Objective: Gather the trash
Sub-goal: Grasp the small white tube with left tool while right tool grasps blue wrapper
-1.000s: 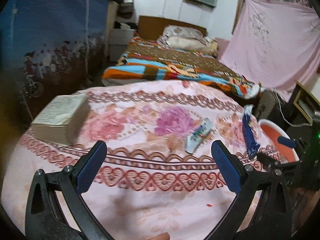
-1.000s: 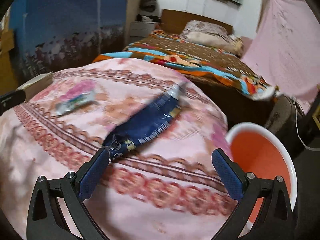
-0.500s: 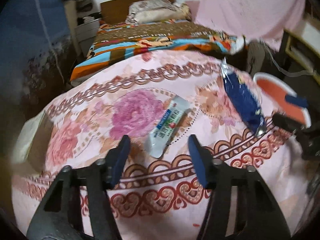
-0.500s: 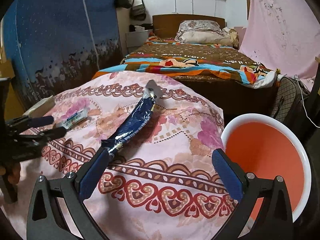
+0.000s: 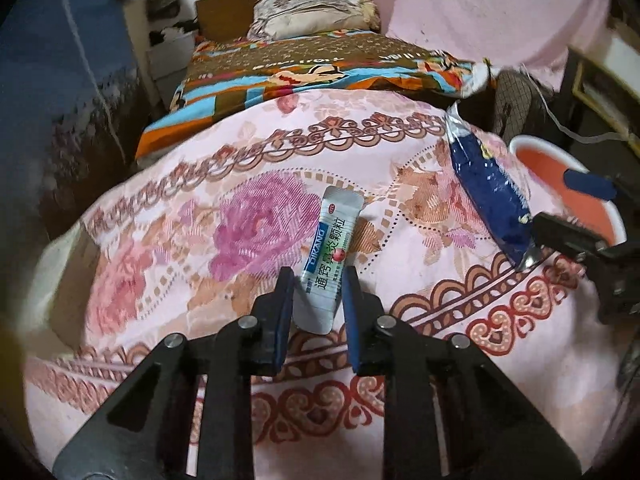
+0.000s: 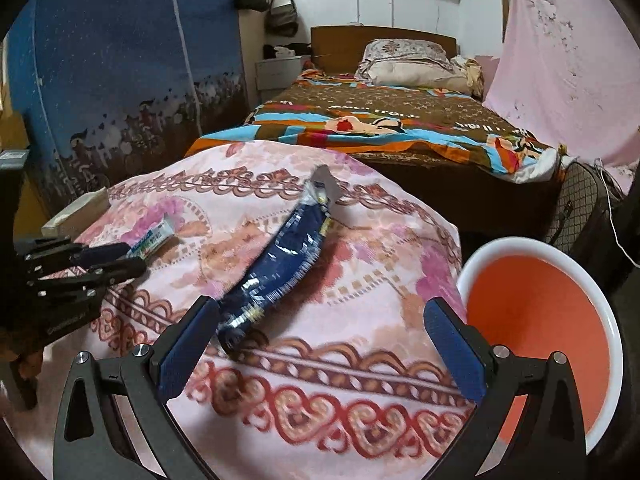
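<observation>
Silver sachet (image 5: 329,256) between left gripper (image 5: 316,292) fingers.

I count two wrappers, a white sachet (image 5: 329,256) at my twelve o'clock and a blue packet (image 5: 486,188) at two, plus one bucket (image 6: 540,320).

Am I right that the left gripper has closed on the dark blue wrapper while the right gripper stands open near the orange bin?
Not quite: the left gripper has been closing on the small white sachet, not the dark blue wrapper, as the left wrist view shows. The rest holds: the right gripper stands open near the orange bin.
</observation>
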Tool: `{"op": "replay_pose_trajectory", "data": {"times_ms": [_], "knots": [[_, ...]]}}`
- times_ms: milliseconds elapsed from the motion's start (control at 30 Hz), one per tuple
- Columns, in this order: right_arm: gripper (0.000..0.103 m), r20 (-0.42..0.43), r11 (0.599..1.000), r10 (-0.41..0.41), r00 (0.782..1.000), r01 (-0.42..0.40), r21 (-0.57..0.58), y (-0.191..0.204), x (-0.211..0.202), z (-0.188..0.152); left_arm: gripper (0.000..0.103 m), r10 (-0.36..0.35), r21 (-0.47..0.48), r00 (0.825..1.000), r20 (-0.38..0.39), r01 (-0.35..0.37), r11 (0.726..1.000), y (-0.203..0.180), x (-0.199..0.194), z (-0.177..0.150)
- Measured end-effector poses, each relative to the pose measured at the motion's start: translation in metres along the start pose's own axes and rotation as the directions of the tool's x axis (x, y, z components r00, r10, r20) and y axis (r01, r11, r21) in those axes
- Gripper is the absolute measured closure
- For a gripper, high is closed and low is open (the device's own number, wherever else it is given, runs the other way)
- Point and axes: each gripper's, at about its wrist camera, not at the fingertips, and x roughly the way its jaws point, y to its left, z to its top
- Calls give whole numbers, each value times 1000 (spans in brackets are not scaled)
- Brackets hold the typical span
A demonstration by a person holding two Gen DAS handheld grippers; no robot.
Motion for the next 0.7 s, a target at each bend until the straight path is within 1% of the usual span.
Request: {"op": "replay_pose_trajectory", "data": {"times_ms": [100, 133, 200, 333, 433, 467, 500, 533, 700], "knots": [[0, -7, 999, -8, 1000, 8, -33, 10, 6, 6, 95, -25, -93, 1000, 7, 25, 995, 10, -7, -6], [0, -14, 999, -16, 1000, 15, -52, 14, 10, 8, 95, -34, -140, 999, 10, 35, 990, 16, -10, -9], [1, -26, 997, -28, 999, 26, -76, 20, 15, 10, 95, -51, -201, 999, 13, 53, 978, 24, -14, -15], [2, -49, 988, -59, 997, 51, -144, 34, 25, 11, 95, -77, -288, 997, 18, 79, 954, 33, -17, -23], [9, -78, 983, -72, 994, 58, -177, 39, 34, 11, 95, -89, -320, 996, 21, 91, 943, 35, -17, -26], [16, -96, 982, -70, 993, 52, -182, 40, 38, 11, 95, -87, -322, 996, 21, 90, 942, 35, -17, -26], [20, -107, 983, -63, 992, 43, -180, 39, 40, 11, 95, -86, -323, 996, 21, 88, 942, 34, -16, -26], [21, -115, 985, -46, 992, 26, -172, 38, 41, 11, 95, -85, -323, 996, 22, 87, 942, 33, -16, -26], [39, -106, 991, -23, 994, 8, -135, 31, 37, 11, 95, -92, -329, 996, 19, 94, 940, 34, -15, -27]]}}
